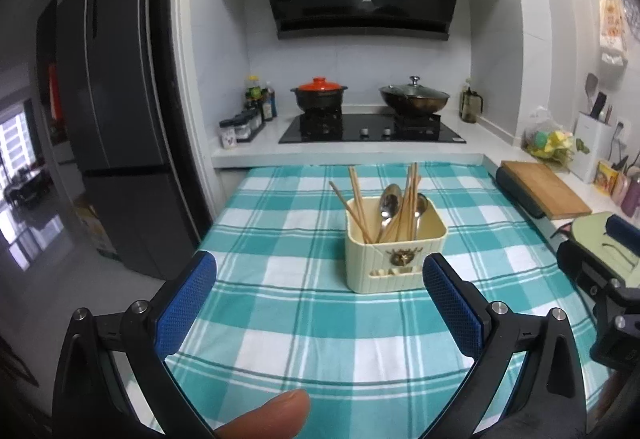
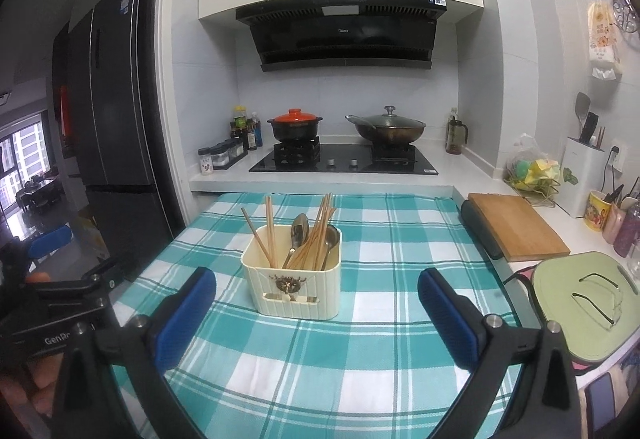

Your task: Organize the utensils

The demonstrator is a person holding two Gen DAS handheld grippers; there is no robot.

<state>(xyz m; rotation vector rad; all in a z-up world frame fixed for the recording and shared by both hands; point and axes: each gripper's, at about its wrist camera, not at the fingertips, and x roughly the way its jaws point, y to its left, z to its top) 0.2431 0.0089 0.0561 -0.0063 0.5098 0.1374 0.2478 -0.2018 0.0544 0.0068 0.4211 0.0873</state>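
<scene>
Left wrist view: the left gripper (image 1: 320, 275) stands wide, its blue pads spread far apart with nothing between them, above the near part of a table covered by a teal and white checked cloth (image 1: 280, 279). A cream utensil holder (image 1: 394, 259) stands on the cloth about midway across, towards the far edge, clear of both grippers; its front shows a small dark emblem. In it stand wooden chopsticks (image 1: 356, 207), leaning at several angles, and two metal spoons (image 1: 390, 203) with bowls up. A fingertip (image 1: 276, 413) of the person shows at the bottom of the frame. At the right edge part of the right gripper (image 2: 318, 291) comes into this view. In the right wrist view that gripper's jaws are equally wide and empty, and the holder sits ahead of them, nearer the left finger than the right. Beyond the table's far edge a counter carries a black hob (image 2: 344, 161) with a dark pot with an orange lid (image 2: 295, 125) and a lidded wok (image 2: 388, 127). Along the table's right edge a wooden cutting board (image 2: 516, 227) lies on the side counter, and nearer the camera a pair of glasses (image 2: 596, 297) rests on a pale green surface.
</scene>
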